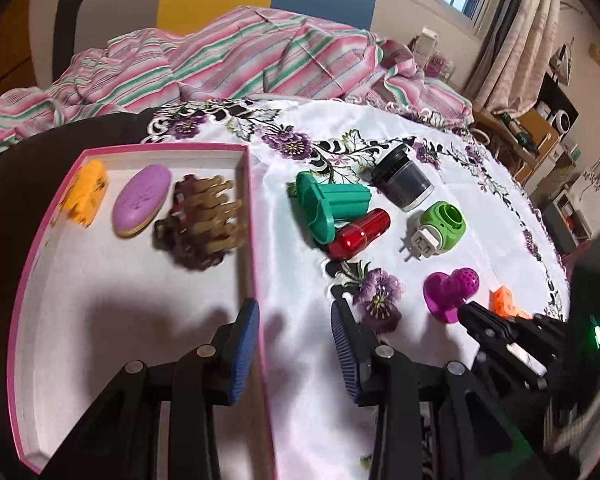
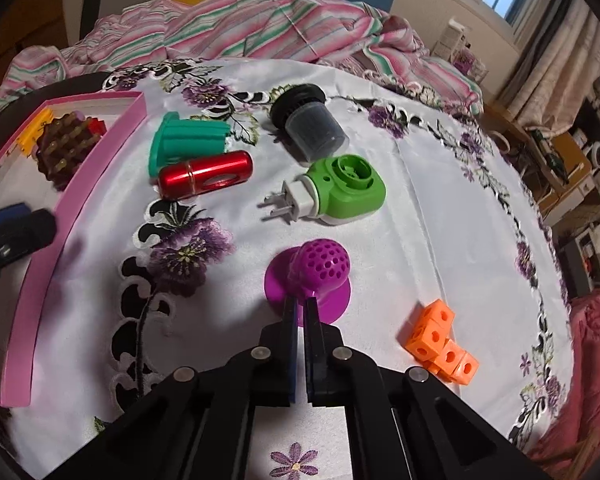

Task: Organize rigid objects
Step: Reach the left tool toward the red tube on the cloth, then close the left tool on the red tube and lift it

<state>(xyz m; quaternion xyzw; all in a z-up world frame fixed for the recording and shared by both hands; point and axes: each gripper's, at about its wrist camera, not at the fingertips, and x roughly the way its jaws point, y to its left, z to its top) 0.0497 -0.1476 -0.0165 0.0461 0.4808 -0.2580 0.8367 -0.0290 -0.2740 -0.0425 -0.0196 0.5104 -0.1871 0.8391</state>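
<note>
A pink-rimmed box holds a yellow block, a purple oval soap and a brown hair claw. My left gripper is open and empty over the box's right wall. On the cloth lie a teal mould, a red tube, a dark jar, a green plug-in device, a purple perforated toy and orange cubes. My right gripper is shut on the purple toy's base rim; it shows in the left wrist view.
The white floral tablecloth covers a round table. A striped pink blanket is bunched behind it. Shelves and clutter stand at the right. The box edge also shows in the right wrist view.
</note>
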